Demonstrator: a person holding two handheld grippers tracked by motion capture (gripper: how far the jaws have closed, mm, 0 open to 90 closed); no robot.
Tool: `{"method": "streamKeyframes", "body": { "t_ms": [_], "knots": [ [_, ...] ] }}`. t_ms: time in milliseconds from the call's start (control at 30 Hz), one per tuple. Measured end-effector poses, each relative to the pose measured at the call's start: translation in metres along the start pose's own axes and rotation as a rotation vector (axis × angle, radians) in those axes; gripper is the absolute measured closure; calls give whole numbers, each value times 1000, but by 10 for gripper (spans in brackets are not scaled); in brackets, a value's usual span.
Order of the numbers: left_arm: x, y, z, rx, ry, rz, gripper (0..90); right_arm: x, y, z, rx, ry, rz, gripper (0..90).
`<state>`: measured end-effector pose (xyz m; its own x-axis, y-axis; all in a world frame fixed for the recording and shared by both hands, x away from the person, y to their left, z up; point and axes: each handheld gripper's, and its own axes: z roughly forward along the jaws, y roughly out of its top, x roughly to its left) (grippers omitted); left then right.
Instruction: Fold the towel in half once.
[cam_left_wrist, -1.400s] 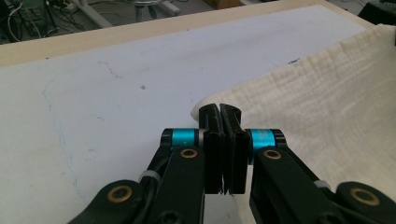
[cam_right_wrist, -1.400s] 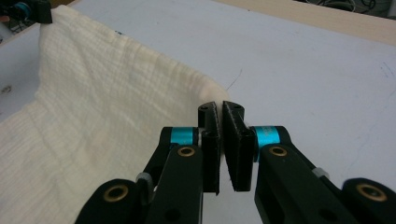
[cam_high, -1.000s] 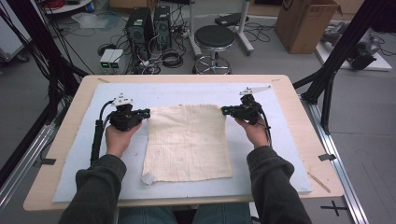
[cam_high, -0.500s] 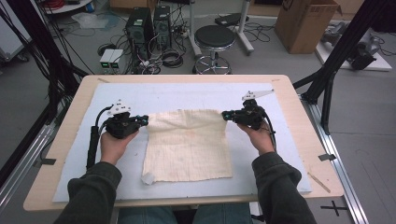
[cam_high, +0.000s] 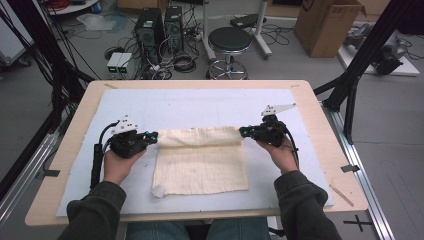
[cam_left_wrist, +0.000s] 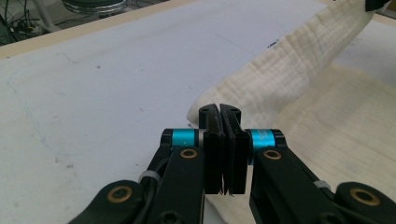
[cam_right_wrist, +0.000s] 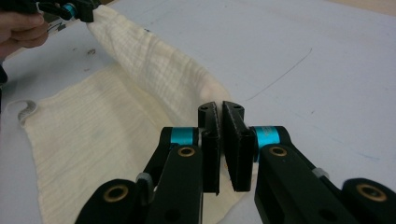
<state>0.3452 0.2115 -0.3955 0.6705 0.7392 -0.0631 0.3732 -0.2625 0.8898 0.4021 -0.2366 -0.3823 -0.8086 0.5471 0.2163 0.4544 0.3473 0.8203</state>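
Observation:
A cream waffle-weave cloth (cam_high: 200, 162) lies on the white mat, its far edge lifted and stretched into a band between the two grippers. My left gripper (cam_high: 152, 136) is shut on the far left corner. Seen from the left gripper view, the jaws (cam_left_wrist: 219, 109) press together with the cloth (cam_left_wrist: 289, 70) rising away from them to the upper right. My right gripper (cam_high: 243, 132) is shut on the far right corner. From the right gripper view, the jaws (cam_right_wrist: 220, 107) pinch the cloth (cam_right_wrist: 140, 60), which runs off to the other gripper at top left.
A white mat (cam_high: 200, 102) covers most of the wooden table (cam_high: 310, 100). A thin wooden stick (cam_high: 342, 195) lies near the table's front right corner. Beyond the far edge stand a black stool (cam_high: 230, 42), computer towers (cam_high: 150, 25) and a cardboard box (cam_high: 327, 22).
Both hands have drawn back toward the person, carrying the cloth's far edge up and over the flat part. The lifted band now sits nearer the cloth's middle.

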Motion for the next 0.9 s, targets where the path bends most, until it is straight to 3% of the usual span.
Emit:
{"method": "streamKeyframes", "body": {
  "t_ms": [367,600,900],
  "knots": [
    [-14,-13,-10,-2,-30,24,877,8,-16,-6,-1,16,-9,855],
    [-23,-23,-17,24,-42,59,876,16,-28,-6,16,32,-11,855],
    [-29,-35,-21,32,-61,61,876,23,-42,-7,24,42,-11,855]
  ]
}}
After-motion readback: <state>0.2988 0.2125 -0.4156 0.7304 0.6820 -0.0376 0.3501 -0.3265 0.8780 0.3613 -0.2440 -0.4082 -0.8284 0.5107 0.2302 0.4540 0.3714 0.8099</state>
